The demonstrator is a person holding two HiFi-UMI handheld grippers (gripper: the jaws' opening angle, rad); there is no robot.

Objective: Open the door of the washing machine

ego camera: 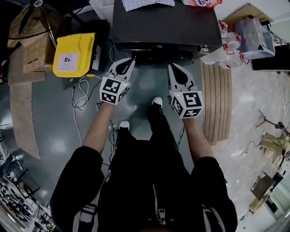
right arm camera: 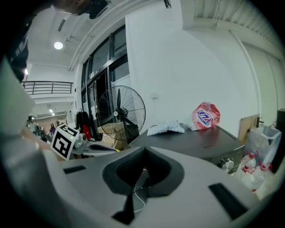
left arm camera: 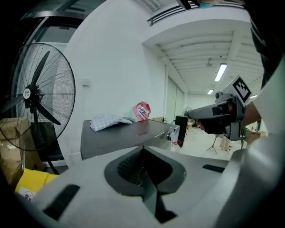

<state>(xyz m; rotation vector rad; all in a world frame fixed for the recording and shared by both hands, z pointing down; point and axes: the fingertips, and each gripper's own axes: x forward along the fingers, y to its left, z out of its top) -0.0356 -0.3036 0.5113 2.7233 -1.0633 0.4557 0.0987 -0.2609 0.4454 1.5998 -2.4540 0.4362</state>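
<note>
The washing machine (ego camera: 163,25) is a dark grey box straight ahead of me, seen from above in the head view; only the top edge of its front shows, so the door's face is hidden. My left gripper (ego camera: 131,60) is shut and empty, its tip just short of the machine's front at the left. My right gripper (ego camera: 171,66) is also shut and empty, a little further back at the right. In the left gripper view the closed jaws (left arm camera: 143,147) point at the machine's top (left arm camera: 120,136) and a knob (left arm camera: 170,135). The right gripper view shows its closed jaws (right arm camera: 143,150) below the machine (right arm camera: 196,142).
A checked cloth (ego camera: 147,3) and a red bag (ego camera: 201,2) lie on the machine. A yellow container (ego camera: 74,54) and cables (ego camera: 81,95) are on the floor at left, a standing fan (left arm camera: 35,93) behind. Wooden slats (ego camera: 216,99) and packed bottles (ego camera: 226,52) sit at right.
</note>
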